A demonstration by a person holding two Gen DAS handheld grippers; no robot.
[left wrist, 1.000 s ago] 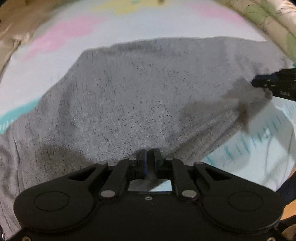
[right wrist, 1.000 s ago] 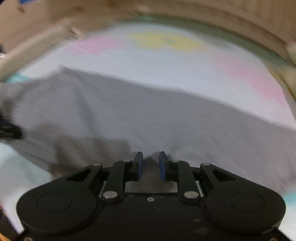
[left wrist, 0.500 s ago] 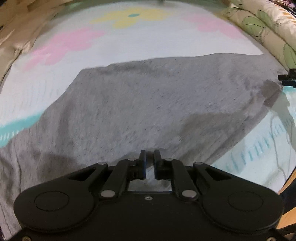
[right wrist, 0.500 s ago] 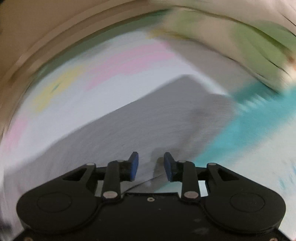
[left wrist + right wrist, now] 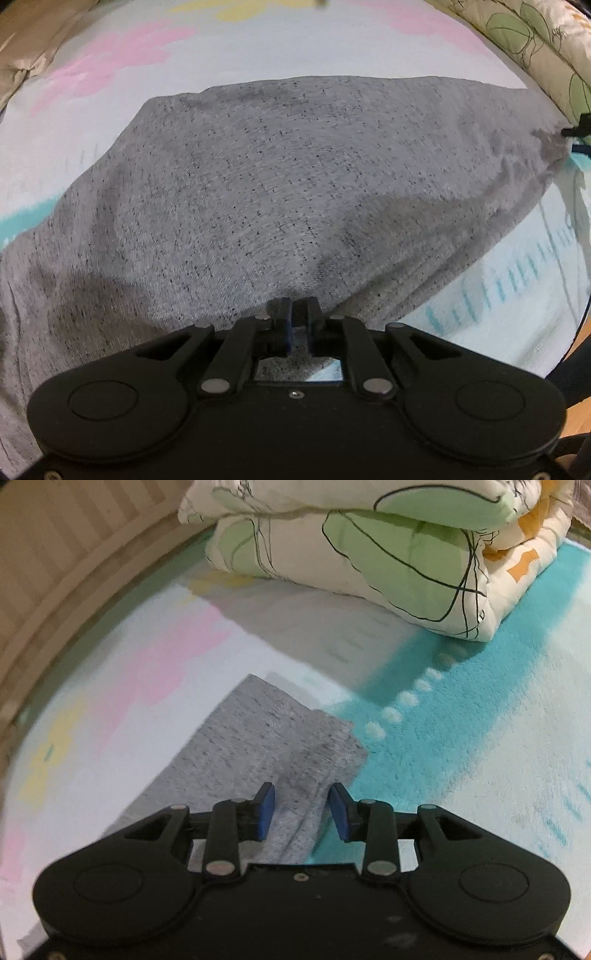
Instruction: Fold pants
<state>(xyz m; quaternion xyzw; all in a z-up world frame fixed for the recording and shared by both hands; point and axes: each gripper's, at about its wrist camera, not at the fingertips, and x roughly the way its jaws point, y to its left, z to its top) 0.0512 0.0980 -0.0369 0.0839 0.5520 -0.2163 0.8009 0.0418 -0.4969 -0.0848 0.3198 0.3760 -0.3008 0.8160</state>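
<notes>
Pastel bedding (image 5: 461,760) lay under the grey pants (image 5: 295,192), spread flat near a folded quilt (image 5: 369,554). Left gripper (image 5: 298,314) pinched the near edge; right gripper (image 5: 302,806) had just been opening, jaws apart over 1 end, gripping nothing. Probably between folds; next, regrip that end.

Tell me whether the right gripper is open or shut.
Open: the right gripper shows a clear gap between its blue pads, over the grey pants, not pinching them.
</notes>
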